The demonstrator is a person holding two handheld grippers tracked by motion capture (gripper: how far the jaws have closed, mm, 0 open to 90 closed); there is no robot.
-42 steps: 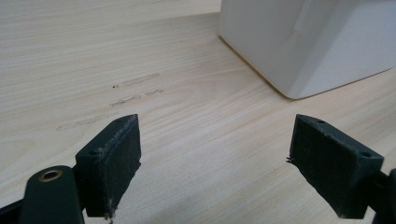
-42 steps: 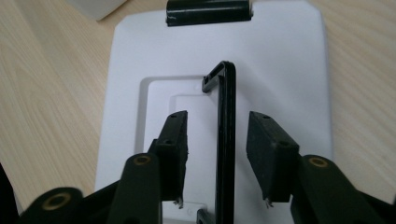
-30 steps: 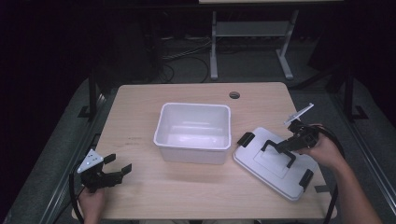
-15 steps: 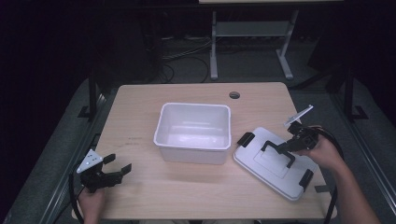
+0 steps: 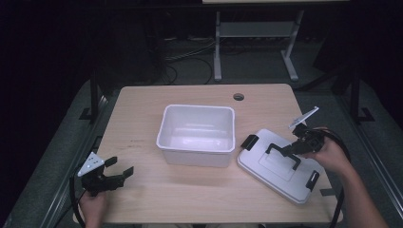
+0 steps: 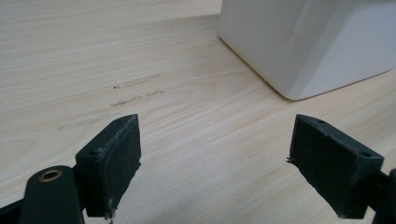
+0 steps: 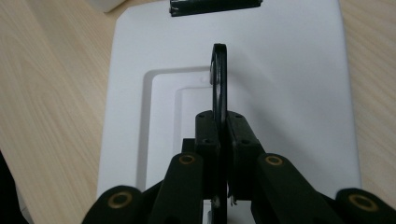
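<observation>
The right gripper (image 7: pixel 219 140) has just closed its jaws on the lid's black handle (image 7: pixel 219 74). Being thin, that handle could slip or twist when lifted. The lid (image 5: pixel 280 166) lies near right, beside the bin (image 5: pixel 197 135). The left gripper (image 5: pixel 119 175) rests open, near left.

white bin (image 5: pixel 197 133) mid-table, bare wood (image 5: pixel 190 199) in front
</observation>
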